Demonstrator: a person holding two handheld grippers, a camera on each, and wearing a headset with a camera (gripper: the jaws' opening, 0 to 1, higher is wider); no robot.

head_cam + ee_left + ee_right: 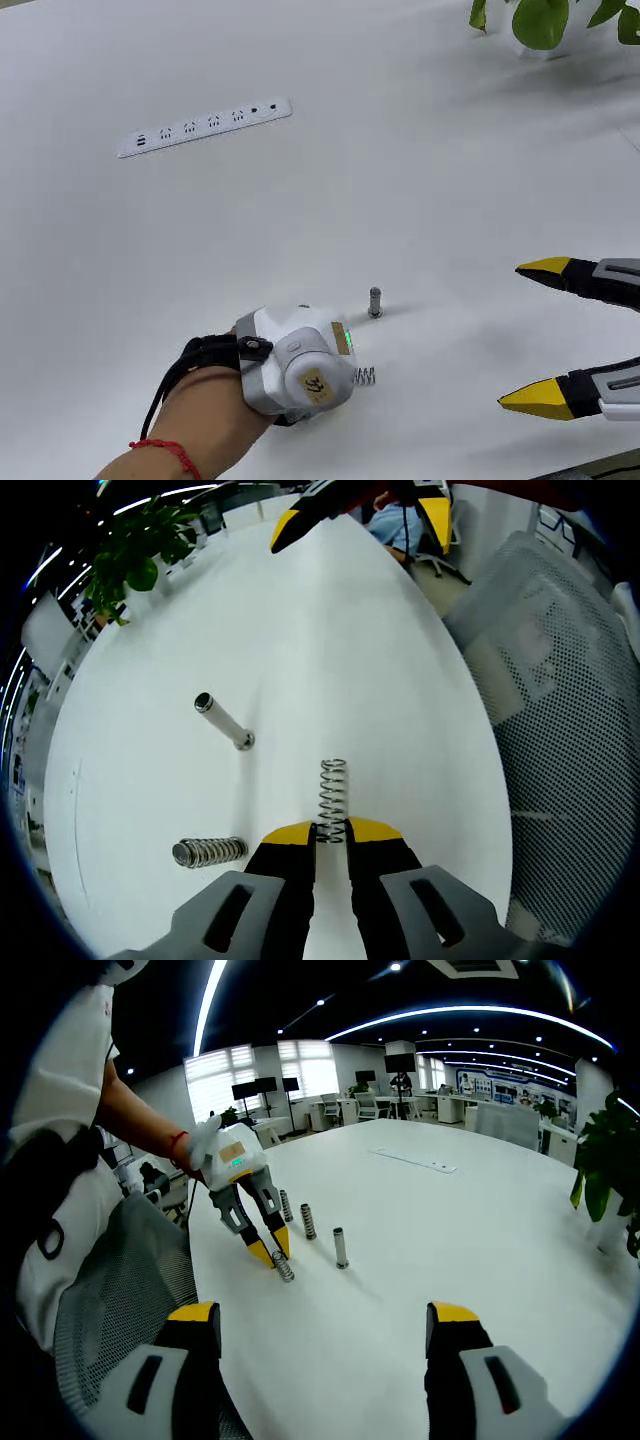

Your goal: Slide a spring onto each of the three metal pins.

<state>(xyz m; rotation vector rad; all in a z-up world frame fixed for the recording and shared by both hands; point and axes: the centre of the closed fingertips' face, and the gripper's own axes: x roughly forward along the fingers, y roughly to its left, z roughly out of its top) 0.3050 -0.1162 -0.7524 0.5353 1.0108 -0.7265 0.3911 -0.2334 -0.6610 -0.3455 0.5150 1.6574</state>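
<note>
Spring point(332, 798) was pinched by one end in the left tongs point(330, 832). The jaws were closed on its near coils and the rest stuck straight out ahead along the jaw line, low over the tabletop point(400, 680). Whether its far end touched could not be told.

Bare pin point(222, 720) stood upright on the tabletop, near the spring's free end but off its line. It lay ahead and to the left in the left gripper view, just beyond the tongs in the head view.

The axes disagreed: spring nearly flat, pin vertical. Judgement: the spring needs tipping upright and carrying over the pin's top before it can slide down.

Two sprung pins point(308, 1221) stood just beside the bare one. Right tongs point(320, 1320) were wide open, empty and well apart. The left was clearly nearer.
</note>
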